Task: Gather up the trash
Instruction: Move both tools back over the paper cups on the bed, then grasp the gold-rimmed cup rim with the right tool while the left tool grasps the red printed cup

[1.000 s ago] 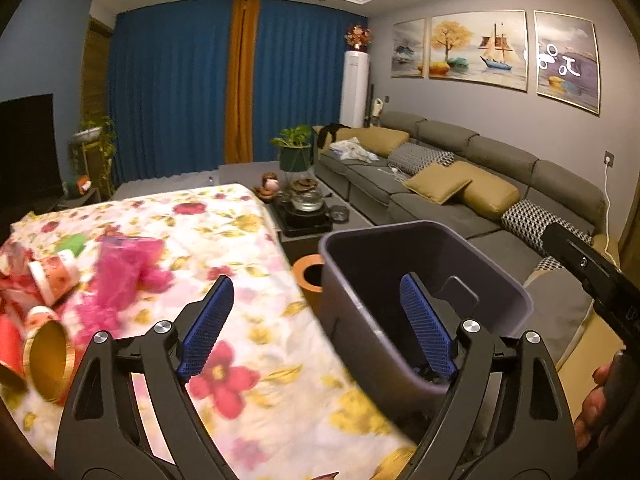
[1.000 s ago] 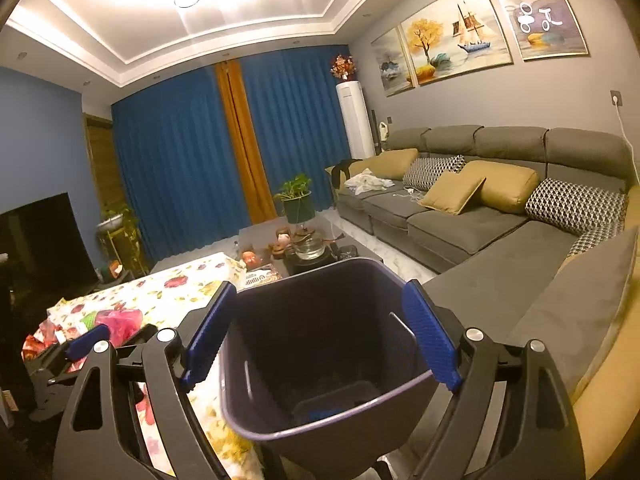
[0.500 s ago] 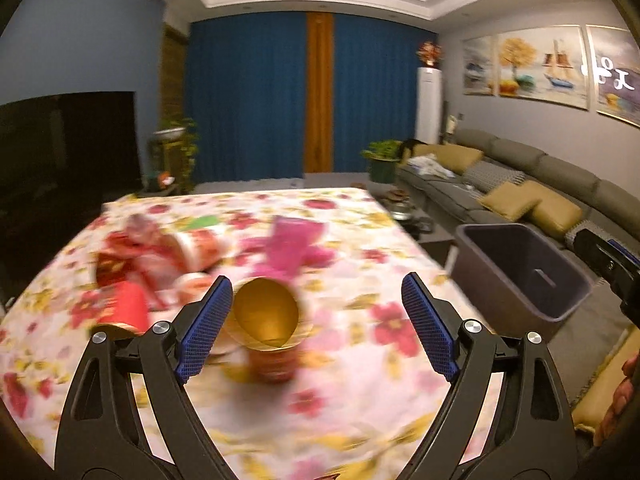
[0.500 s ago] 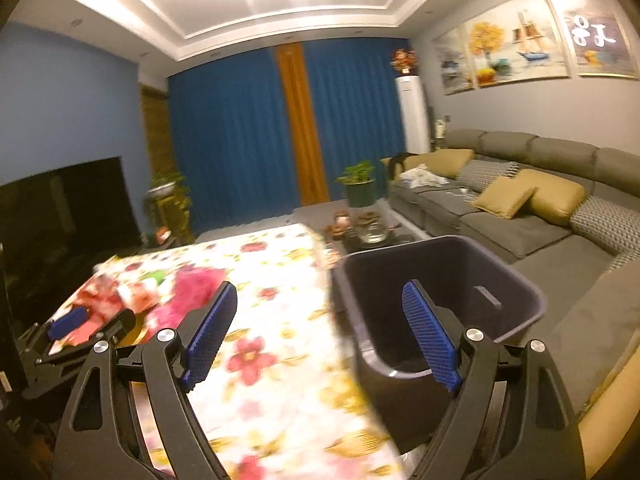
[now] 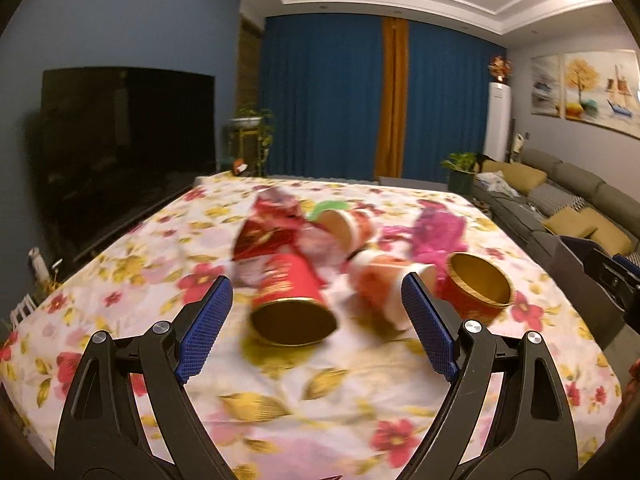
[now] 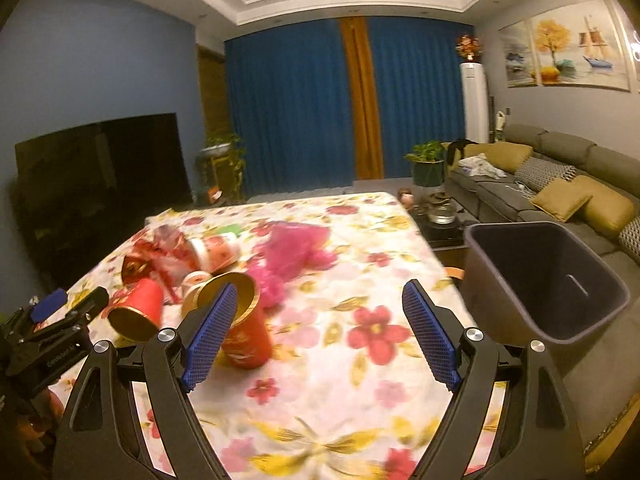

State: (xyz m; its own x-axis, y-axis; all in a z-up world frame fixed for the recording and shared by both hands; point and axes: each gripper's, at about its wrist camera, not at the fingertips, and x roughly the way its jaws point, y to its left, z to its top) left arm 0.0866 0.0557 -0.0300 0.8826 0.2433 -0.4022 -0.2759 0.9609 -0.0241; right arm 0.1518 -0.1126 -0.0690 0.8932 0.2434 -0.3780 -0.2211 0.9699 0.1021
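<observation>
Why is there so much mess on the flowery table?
Red cups lie tipped on their sides on the table, beside crumpled red wrappers and pink plastic. That's trash, not yet in the bin.

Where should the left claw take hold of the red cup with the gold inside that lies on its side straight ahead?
Grip the red cup across its round wall, a little behind the gold rim. It lies on the floral cloth with its mouth toward the open left claw, so probably come from above and in front, one pad on each side. The wrapper behind blocks the far end.
</observation>
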